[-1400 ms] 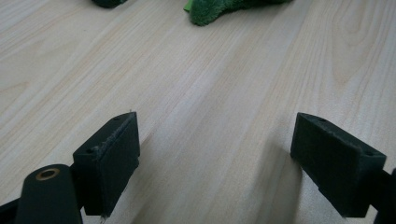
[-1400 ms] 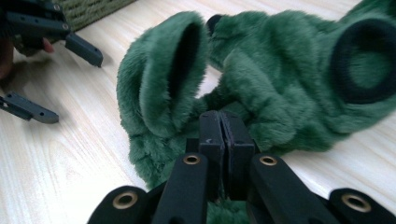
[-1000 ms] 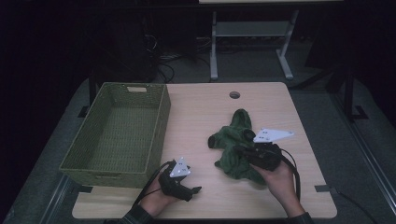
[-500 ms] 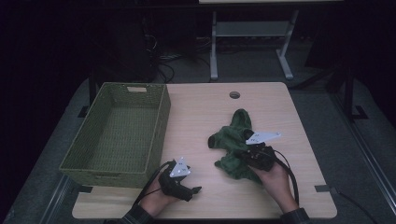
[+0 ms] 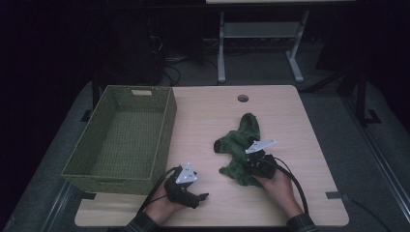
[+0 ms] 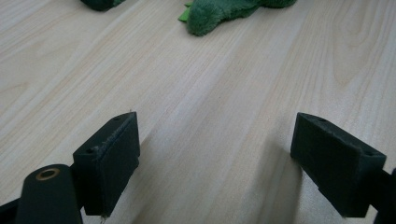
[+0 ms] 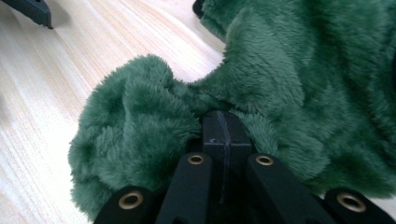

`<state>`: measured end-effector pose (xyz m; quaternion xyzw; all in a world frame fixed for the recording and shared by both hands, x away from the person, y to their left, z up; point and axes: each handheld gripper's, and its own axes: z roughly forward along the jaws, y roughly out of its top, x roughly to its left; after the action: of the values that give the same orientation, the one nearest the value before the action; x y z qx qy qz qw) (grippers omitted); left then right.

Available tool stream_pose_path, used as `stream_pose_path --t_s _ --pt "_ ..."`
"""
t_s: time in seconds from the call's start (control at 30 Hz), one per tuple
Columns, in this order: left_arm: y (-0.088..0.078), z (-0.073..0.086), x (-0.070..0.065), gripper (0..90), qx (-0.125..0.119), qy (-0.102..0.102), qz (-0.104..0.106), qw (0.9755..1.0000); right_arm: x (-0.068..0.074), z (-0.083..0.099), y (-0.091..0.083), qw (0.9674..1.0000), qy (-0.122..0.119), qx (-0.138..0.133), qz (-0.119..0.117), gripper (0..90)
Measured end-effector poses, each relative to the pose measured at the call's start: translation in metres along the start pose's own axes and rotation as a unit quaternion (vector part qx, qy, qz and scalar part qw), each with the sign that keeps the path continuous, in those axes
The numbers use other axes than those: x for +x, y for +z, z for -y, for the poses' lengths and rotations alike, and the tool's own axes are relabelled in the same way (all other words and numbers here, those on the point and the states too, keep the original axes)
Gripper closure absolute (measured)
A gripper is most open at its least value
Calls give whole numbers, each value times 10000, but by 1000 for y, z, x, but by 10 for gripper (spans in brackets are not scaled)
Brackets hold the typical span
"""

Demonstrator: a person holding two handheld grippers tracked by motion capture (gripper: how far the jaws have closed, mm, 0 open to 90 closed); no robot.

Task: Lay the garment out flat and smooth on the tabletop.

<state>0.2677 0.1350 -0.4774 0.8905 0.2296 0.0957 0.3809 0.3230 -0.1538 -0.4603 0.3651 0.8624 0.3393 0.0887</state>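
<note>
A green fuzzy cloth (image 5: 241,140) lies crumpled on the wooden table (image 5: 212,111), right of centre. My right gripper (image 5: 245,167) is at the cloth's near edge, held low over the table by a hand. In the right gripper view its jaws are pressed together on a puckered fold of the cloth (image 7: 303,70), so the right gripper (image 7: 223,123) is shut on it. My left gripper (image 5: 199,196) rests near the table's front edge, left of the cloth. In the left gripper view, my left gripper (image 6: 215,158) has its jaws wide apart over bare wood, with the cloth (image 6: 224,9) farther off.
A green woven basket (image 5: 167,121) stands open on the table's left side, with nothing seen inside. A round cable hole (image 5: 242,98) is near the far edge. Beyond the table stands a metal frame (image 5: 221,53) on a dark floor.
My right gripper has come down and slightly left with the cloth fold in it, and the cloth now lies flatter on the table. The left gripper has stayed put.
</note>
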Motion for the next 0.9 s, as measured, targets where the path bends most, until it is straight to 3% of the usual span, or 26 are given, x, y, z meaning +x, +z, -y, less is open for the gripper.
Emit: stream_pose_path --t_s 0.13,0.3,0.4,0.53,0.77,0.9 --pt "0 0 0 150 -1 -1 0 10000 -4 0 -7 9999 95 -101 -93 900" --pt "0 0 0 150 -1 20 -9 10000 -4 -3 -38 9972 77 -739 -37 900" --pt "0 0 0 150 0 21 -10 10000 -11 1 -43 9975 172 -679 136 900" --pt "0 0 0 150 0 -3 1 10000 -15 6 -33 9987 314 -386 74 900" --pt "0 0 0 150 0 0 0 10000 -6 2 -5 9999 102 7 -51 900" --pt "0 0 0 150 -1 -2 0 10000 -3 0 -8 10000 50 -73 -32 900"
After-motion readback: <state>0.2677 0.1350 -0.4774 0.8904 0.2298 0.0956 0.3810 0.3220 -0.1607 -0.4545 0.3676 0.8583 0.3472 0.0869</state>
